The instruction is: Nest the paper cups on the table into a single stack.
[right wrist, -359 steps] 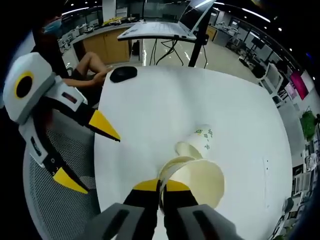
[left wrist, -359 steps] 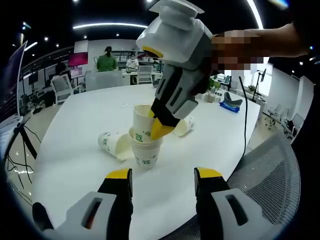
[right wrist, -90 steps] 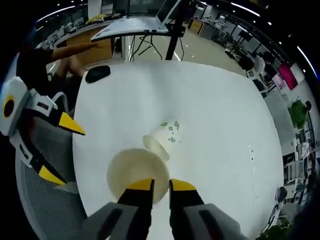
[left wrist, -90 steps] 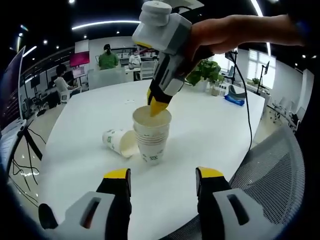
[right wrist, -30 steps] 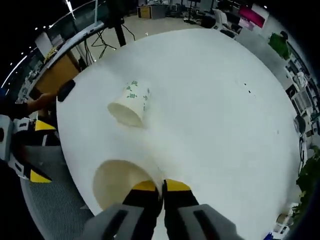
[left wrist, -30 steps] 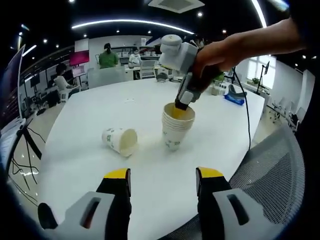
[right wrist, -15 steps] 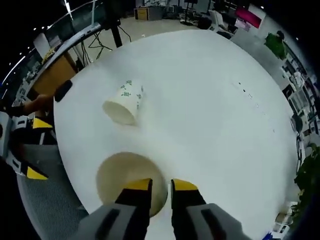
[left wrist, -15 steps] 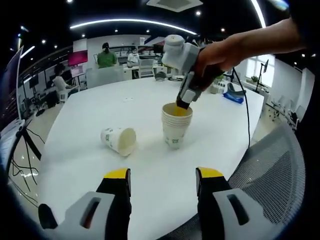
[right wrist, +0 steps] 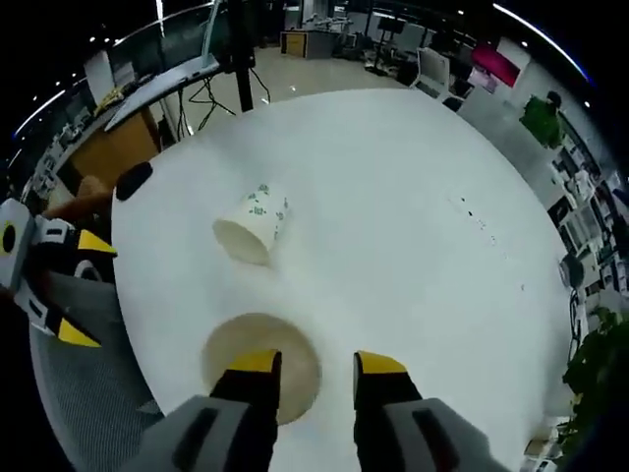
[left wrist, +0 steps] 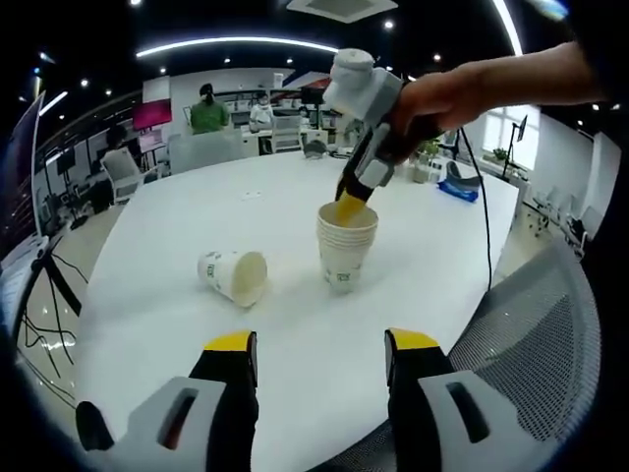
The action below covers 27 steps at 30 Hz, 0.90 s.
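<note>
A: What is seen in the left gripper view, going from left to right?

B: A lone cup [left wrist: 234,276] is found lying on its side at centre left of the surface [left wrist: 147,246], its mouth turned toward the camera. Just right of it, at centre, the stack [left wrist: 347,246] is stood upright. The left tongs [left wrist: 319,354] are held spread at the bottom, well short of both cups and pinching nothing.

A: Why is the stack stood upright?

B: It is judged that an upright, open mouth is kept so the last cup can be dropped in. The right tongs [left wrist: 346,208] are seen at upper centre, tips just above the stack's rim.

A: And in the right gripper view?

B: The left tongs [right wrist: 86,288] are seen at the left edge. The lone cup [right wrist: 252,225] lies at centre left, the stack [right wrist: 256,366] at bottom centre, viewed from above. The right tongs [right wrist: 316,368] are spread, with the left jaw over the stack's mouth and the right jaw outside it; nothing is pinched. The stack is judged to have been set down and released.

A: What is hard to make out?

B: The number of cups in the stack cannot be counted with certainty. In the left gripper view, the right tongs' spread cannot be told, the tips being seen as one yellow patch. The stack's near wall is covered by the jaws in the right gripper view. A dark object [right wrist: 133,179] near the surface's upper left edge cannot be identified.
</note>
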### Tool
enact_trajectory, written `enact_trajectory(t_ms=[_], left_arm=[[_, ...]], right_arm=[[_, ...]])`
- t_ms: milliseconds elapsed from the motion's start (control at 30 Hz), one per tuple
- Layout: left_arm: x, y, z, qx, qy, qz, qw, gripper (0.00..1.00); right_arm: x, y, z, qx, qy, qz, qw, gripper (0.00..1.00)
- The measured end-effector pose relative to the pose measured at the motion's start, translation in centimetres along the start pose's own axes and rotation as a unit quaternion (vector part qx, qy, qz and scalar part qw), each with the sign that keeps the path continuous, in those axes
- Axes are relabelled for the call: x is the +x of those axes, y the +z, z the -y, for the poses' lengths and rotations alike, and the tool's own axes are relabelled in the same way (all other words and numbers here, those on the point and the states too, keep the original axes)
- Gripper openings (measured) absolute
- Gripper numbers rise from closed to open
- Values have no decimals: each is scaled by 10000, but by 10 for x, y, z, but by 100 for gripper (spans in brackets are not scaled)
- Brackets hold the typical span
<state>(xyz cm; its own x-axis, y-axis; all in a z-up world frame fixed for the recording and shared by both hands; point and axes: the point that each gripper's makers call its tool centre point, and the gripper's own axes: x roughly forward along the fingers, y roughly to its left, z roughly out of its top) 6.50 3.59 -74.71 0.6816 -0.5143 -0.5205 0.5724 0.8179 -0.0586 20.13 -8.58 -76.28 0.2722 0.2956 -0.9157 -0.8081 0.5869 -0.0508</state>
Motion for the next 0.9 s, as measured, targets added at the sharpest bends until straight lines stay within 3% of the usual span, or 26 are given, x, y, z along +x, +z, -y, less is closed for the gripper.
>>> enact_trajectory(t_ms=[233, 367, 633, 900], left_arm=[[0, 0, 0, -1, 9, 2, 10000, 51], [0, 0, -1, -5, 13, 1, 10000, 51], [1, -1, -1, 1, 15, -7, 10000, 51], [0, 0, -1, -20, 26, 1, 10000, 51]], right_arm=[[-15, 21, -3, -277, -160, 385, 9987, 29], [-13, 39, -2, -779, -333, 686, 9940, 29], [-6, 75, -31, -1906, -480, 1062, 9747, 33], [16, 82, -48, -2750, -601, 863, 9557, 42]])
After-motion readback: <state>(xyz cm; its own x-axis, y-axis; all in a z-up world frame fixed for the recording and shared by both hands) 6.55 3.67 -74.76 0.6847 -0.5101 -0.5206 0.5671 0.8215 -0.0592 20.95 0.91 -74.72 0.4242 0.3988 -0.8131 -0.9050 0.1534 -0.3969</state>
